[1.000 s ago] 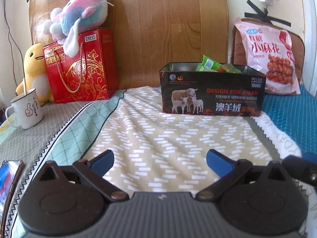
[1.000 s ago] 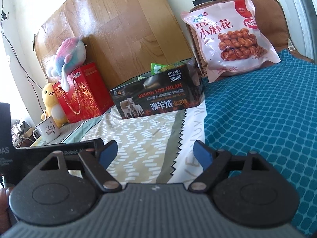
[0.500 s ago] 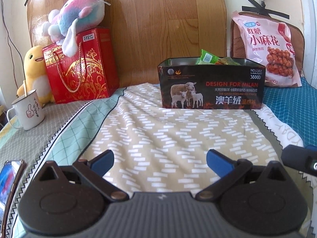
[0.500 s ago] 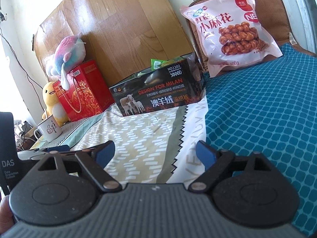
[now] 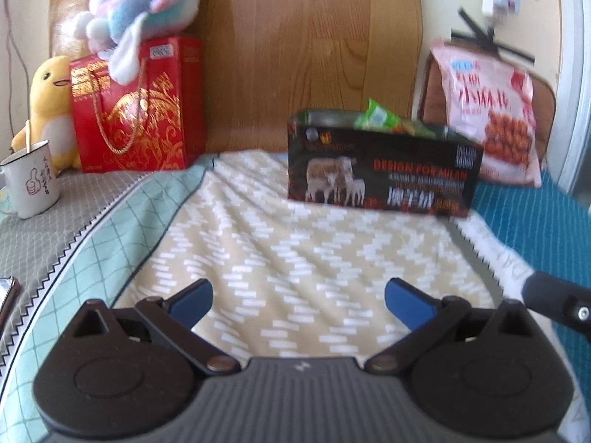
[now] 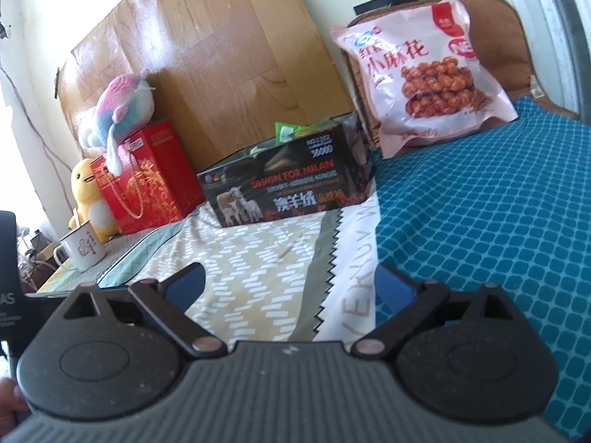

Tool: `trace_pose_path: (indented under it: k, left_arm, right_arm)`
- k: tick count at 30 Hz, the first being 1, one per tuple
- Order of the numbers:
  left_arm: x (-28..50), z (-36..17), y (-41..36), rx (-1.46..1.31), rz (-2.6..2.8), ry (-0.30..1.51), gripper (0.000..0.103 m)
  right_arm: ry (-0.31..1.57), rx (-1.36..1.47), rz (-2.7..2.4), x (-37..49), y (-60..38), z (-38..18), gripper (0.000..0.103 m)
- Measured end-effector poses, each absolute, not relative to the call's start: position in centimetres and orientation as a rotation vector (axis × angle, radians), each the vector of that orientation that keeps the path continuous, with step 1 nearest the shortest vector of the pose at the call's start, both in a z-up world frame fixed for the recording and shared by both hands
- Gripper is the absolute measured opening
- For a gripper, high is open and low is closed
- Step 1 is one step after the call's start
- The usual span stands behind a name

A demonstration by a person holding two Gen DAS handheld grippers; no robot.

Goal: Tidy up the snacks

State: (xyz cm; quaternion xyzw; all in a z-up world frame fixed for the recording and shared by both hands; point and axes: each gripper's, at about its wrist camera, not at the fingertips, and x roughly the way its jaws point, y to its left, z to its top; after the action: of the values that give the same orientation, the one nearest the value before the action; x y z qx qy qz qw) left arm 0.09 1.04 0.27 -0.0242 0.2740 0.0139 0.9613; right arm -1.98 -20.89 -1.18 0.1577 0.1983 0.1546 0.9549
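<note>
A black open box (image 5: 384, 173) printed with sheep stands on the bed; green snack packets (image 5: 376, 118) stick out of its top. It also shows in the right wrist view (image 6: 288, 188), with the packets (image 6: 291, 131). A large pink snack bag (image 5: 491, 110) leans upright on a brown cushion behind the box, also in the right wrist view (image 6: 424, 74). My left gripper (image 5: 299, 299) is open and empty, low over the patterned sheet, well short of the box. My right gripper (image 6: 291, 284) is open and empty, over the sheet's right edge.
A red gift box (image 5: 136, 107) with a plush toy (image 5: 147, 26) on top stands at back left, beside a yellow duck plush (image 5: 48, 107) and a white mug (image 5: 29, 184). A teal blanket (image 6: 480, 221) covers the right. A phone's edge (image 5: 7, 291) lies at far left.
Both grippers have shifted slightly; the left view has tilted and blurred, with the box appearing a little nearer. Both jaws stay open and empty.
</note>
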Motion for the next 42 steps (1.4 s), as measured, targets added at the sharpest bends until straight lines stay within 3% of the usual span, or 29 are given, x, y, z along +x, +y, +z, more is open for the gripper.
trace_pose_path:
  k: [11, 20, 23, 34, 42]
  left_arm:
    - [-1.8, 1.2, 0.9, -0.052, 0.082, 0.382, 0.103]
    - [-5.0, 1.8, -0.6, -0.007, 0.135, 0.120, 0.103]
    - [-6.0, 1.8, -1.2, 0.024, 0.140, 0.036, 0.103]
    - [-6.5, 1.6, -1.9, 0.058, 0.140, 0.014, 0.103]
    - [-5.5, 1.7, -1.0, 0.018, 0.164, 0.086, 0.103]
  right_arm:
    - [0.248, 0.323, 0.221, -3.9, -21.2, -0.5, 0.103]
    - [-0.141, 0.029, -0.052, -6.6, -19.5, 0.2, 0.103]
    - [-0.143, 0.010, -0.048, -6.6, -19.6, 0.2, 0.103]
    - [-0.088, -0.034, 0.003, -6.3, -18.7, 0.2, 0.103]
    - [-0.023, -0.050, 0.065, -5.7, -18.2, 0.2, 0.103]
